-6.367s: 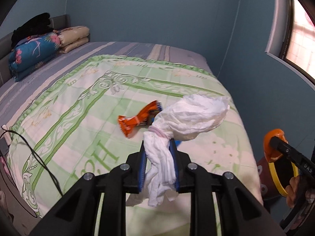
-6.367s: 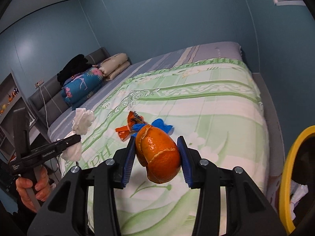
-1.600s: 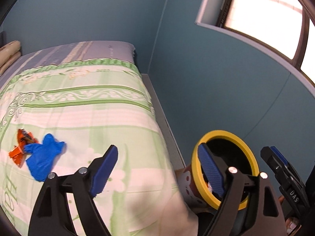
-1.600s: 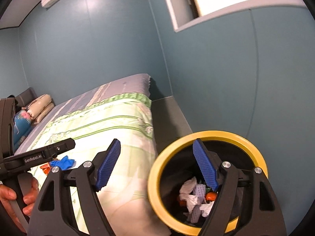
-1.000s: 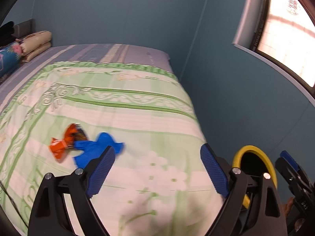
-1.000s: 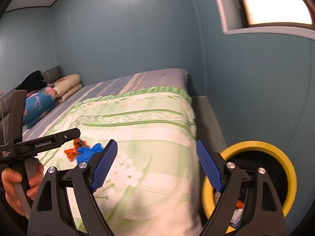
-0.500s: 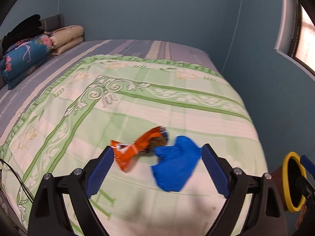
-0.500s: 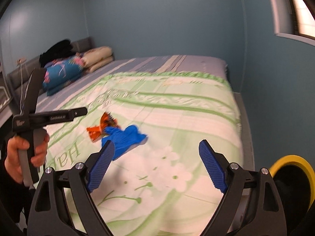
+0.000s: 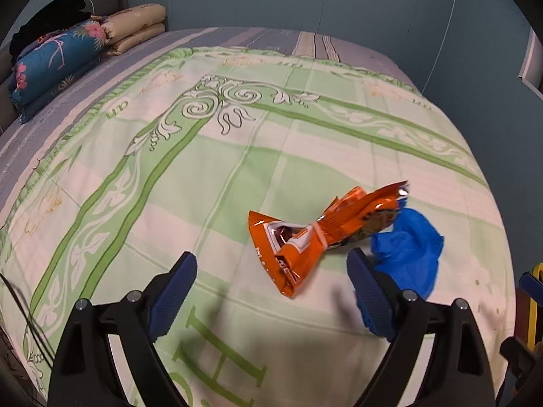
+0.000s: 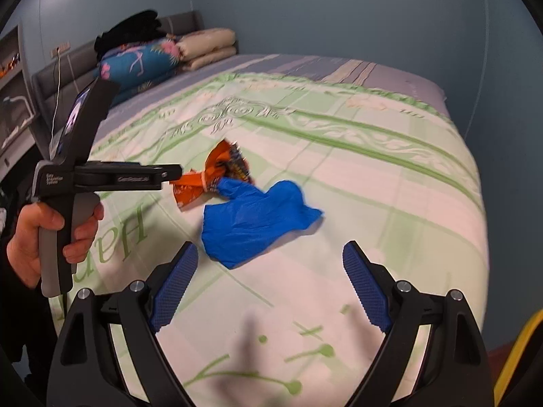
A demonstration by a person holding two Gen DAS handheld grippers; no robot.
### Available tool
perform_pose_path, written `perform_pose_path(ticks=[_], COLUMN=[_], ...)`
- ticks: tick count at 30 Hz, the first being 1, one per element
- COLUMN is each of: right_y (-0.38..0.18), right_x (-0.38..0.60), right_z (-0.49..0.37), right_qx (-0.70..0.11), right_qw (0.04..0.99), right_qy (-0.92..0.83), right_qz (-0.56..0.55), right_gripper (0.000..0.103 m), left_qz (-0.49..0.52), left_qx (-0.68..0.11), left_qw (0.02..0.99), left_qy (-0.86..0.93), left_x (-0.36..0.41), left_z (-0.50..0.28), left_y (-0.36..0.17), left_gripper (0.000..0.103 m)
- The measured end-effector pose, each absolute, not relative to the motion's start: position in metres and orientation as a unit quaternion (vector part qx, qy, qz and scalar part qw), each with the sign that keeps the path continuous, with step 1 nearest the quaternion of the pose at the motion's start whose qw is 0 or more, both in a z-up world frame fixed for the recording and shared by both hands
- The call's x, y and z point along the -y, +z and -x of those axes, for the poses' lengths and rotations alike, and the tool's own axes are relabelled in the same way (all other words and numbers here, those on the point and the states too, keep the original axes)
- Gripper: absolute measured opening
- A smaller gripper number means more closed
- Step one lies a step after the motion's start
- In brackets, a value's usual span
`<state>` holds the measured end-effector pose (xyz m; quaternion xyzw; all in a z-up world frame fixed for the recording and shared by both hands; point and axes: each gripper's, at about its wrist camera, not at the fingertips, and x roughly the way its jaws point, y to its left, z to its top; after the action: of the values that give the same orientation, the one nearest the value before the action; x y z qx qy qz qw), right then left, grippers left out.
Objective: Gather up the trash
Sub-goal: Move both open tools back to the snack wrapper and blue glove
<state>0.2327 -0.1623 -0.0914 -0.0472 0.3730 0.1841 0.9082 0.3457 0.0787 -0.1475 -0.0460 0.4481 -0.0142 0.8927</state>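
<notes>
An orange snack wrapper, pinched at its waist, lies on the green-and-cream bedspread toward the foot of the bed. A crumpled blue glove lies just beside it and touches its far end; in the right wrist view the glove sits nearer the camera than the wrapper.

The left claw hovers over the bedspread with its blue-padded jaws spread wide and nothing between them; the wrapper sits in the gap ahead of the jaws, and the glove is partly hidden behind the right-hand jaw. The right claw is likewise spread wide and empty, with the glove just ahead of its left-hand jaw.

In the right wrist view a hand grips the handle of the left claw's tool, whose tip reaches the wrapper.

Open bedspread stretches around both pieces toward the folded pillows and blue floral bedding at the headboard. The bed's right edge curves away close beyond the glove, and a yellow rim shows past it at the lower right corner.
</notes>
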Motion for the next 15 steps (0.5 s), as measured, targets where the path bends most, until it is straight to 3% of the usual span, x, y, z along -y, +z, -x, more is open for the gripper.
perform_pose_path(ticks=[15], right_y=[-0.141], right_x=[0.123], right_z=[-0.288], right_qx=[-0.419], right_qw=[0.877], right_qy=[0.209], right_qz=[0.105], right_gripper=[0.083], left_qz=[0.010], left_qx=[-0.485], left_qw=[0.874], left_qy=[-0.008], left_x=[-0.062], left_z=[-0.394], left_y=[-0.189], left_gripper=[0.087])
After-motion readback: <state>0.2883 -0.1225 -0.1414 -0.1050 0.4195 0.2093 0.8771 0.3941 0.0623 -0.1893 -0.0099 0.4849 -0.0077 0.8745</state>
